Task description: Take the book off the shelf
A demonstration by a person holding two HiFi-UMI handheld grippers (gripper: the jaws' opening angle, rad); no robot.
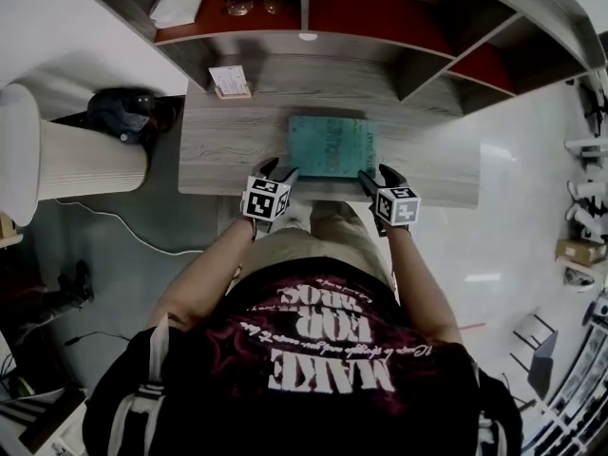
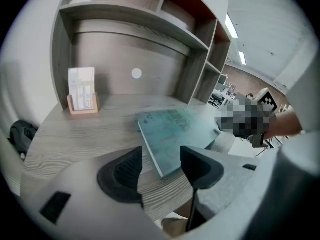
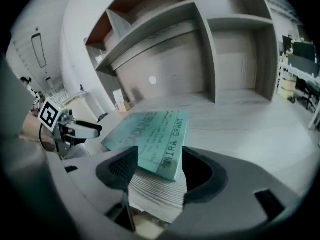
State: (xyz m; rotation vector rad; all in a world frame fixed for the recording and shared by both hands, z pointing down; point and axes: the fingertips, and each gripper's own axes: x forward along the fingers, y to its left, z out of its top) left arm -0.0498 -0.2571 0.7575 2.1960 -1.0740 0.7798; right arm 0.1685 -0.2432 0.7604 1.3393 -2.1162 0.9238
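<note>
In the head view, the book (image 1: 332, 145) lies flat on the desk (image 1: 218, 155), cover up, below the open shelf (image 1: 380, 12) and out of its compartments. The left gripper (image 1: 280, 171) sits at the book's near left corner and the right gripper (image 1: 378, 174) at its near right corner, so the book stretches ahead of and between the two. In the left gripper view, the jaws of the left gripper (image 2: 161, 154) stand wide apart. The book's (image 2: 175, 131) near corner reaches into the gap between them but rests on the desk (image 2: 85, 134), with neither pad pressing on it. A small card holder (image 2: 82, 95) stands far ahead and to that gripper's left, well clear. In the right gripper view, the right gripper (image 3: 159, 156) is also spread wide. The spine corner of the book (image 3: 150, 131) and its page block fill much of the gap, yet we see slack beside the spine, so we read this as a loose straddle and not a grip. We judge the book already off the shelf and set down, with the step in hand being the let-go. The next move calls for drawing both grippers straight back toward the body, level with the desk. The jaws should stay wide so no pad drags a corner or skews the book.
</note>
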